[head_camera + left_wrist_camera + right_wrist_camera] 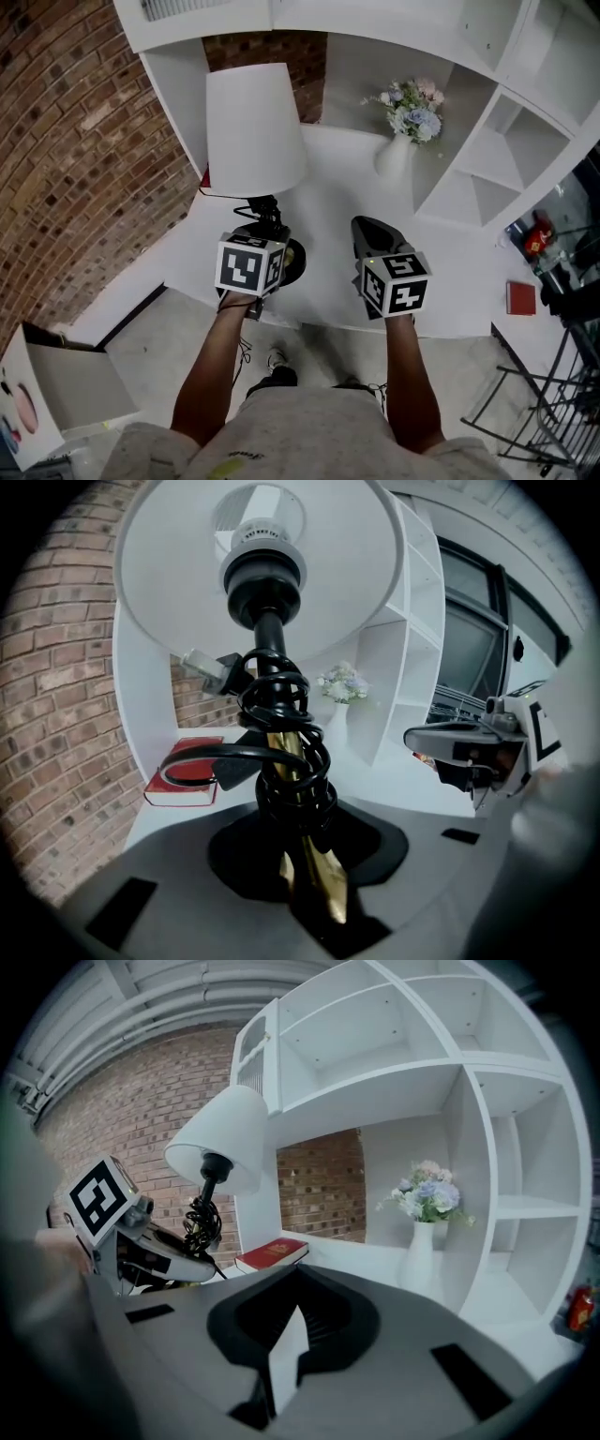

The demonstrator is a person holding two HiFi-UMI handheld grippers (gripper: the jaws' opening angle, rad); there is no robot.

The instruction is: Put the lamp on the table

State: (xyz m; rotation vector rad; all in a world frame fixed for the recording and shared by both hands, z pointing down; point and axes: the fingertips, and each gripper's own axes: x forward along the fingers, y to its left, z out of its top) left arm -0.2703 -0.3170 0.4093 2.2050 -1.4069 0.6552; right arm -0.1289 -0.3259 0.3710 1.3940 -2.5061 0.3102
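The lamp has a white shade (pixel 253 127) and a gold stem (pixel 314 864) wound with black cord (pixel 281 761). My left gripper (pixel 267 220) is shut on that stem just above the round base (pixel 294 261). The base sits over the white table (pixel 337 187) near its front edge, and whether it rests there I cannot tell. In the left gripper view the stem runs up between the jaws into the shade (pixel 187 602). My right gripper (pixel 372 230) hovers to the lamp's right with jaws slightly apart and nothing between them (pixel 286 1354).
A red book (pixel 272 1254) lies at the table's back left, under the shade. A white vase of flowers (pixel 401 141) stands at the back right. White shelving (pixel 487 141) wraps the table and a brick wall (pixel 75 141) is on the left. A cardboard box (pixel 66 384) sits on the floor.
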